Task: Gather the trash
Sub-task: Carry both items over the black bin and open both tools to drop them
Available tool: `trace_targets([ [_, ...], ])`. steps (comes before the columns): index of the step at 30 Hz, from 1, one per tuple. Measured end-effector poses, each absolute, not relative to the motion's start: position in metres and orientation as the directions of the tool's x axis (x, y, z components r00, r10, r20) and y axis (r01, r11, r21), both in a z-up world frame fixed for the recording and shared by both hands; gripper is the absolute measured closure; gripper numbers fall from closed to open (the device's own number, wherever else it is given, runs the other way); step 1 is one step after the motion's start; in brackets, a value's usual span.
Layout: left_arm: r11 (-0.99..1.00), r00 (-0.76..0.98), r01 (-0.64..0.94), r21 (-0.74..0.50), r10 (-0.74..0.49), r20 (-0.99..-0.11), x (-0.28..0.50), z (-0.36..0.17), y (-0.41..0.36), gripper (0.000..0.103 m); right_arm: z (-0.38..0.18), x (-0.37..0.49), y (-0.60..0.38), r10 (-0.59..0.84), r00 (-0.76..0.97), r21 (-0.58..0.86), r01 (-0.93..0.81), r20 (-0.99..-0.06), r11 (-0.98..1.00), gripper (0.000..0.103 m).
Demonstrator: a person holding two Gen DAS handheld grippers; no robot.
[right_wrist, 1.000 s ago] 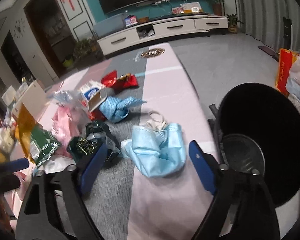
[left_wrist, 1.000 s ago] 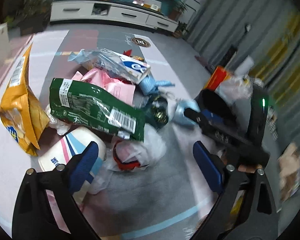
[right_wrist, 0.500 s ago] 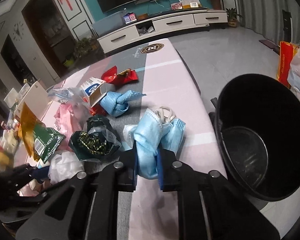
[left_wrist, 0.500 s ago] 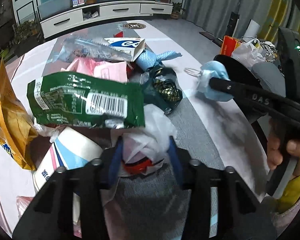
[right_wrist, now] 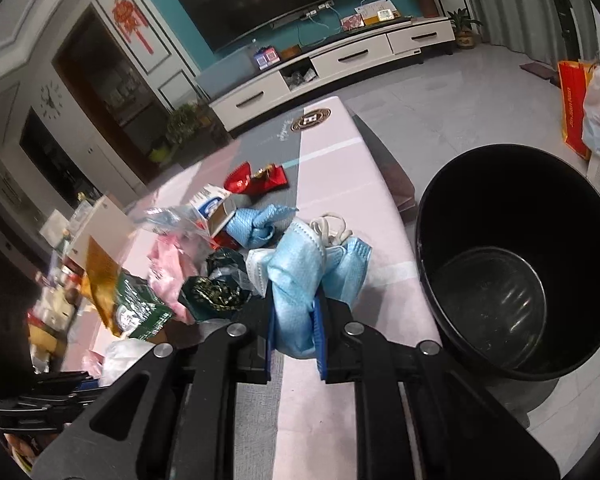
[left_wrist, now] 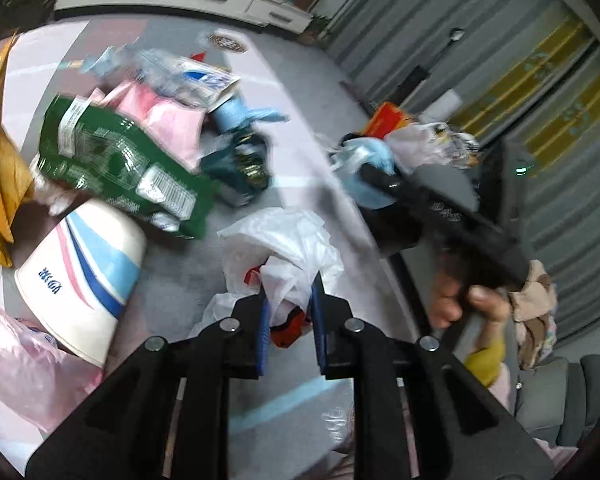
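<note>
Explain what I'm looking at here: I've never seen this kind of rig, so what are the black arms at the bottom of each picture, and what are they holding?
No robot: a person holds a two-finger gripper in each hand, each with a fisheye camera looking along its fingers. The left gripper is shut on a white plastic bag. The right gripper is shut on a blue face mask, beside an empty black bucket. On the table lie more trash: a green snack bag, a paper cup, a pink wrapper and a red wrapper.
</note>
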State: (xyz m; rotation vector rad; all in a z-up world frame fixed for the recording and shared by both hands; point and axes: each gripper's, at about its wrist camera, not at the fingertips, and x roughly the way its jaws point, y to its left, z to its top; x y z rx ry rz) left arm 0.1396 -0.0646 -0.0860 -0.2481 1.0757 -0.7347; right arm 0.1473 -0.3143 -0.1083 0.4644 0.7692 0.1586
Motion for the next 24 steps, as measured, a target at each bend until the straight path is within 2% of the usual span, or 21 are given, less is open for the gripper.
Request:
trace_targets([
  [6,0.769,0.349,0.475,-0.429,-0.611,-0.710,0.138,-0.060,-0.099,0.084,-0.102,0.132,-0.340,0.256,0.754,0.480,0.087,-0.604,0.873,0.087],
  [13,0.791,0.398,0.526,-0.313,-0.554,-0.731,0.173,-0.055,-0.187,0.084,-0.096,0.110,-0.388,0.043,0.802,0.432,0.275,-0.596,0.859,0.086],
  [17,0.776,0.371,0.550,-0.310,-0.559,-0.741,0.195,-0.062,-0.236,0.083,-0.104,0.104,-0.419,-0.061,0.781,0.405,0.386,-0.621,0.829,0.086],
  [24,0.749,0.333,0.593,-0.295,-0.562,-0.757,0.220,-0.085,-0.308,0.078,-0.126,0.101,-0.451,-0.084,0.747,0.429,0.466,-0.660,0.774,0.084],
])
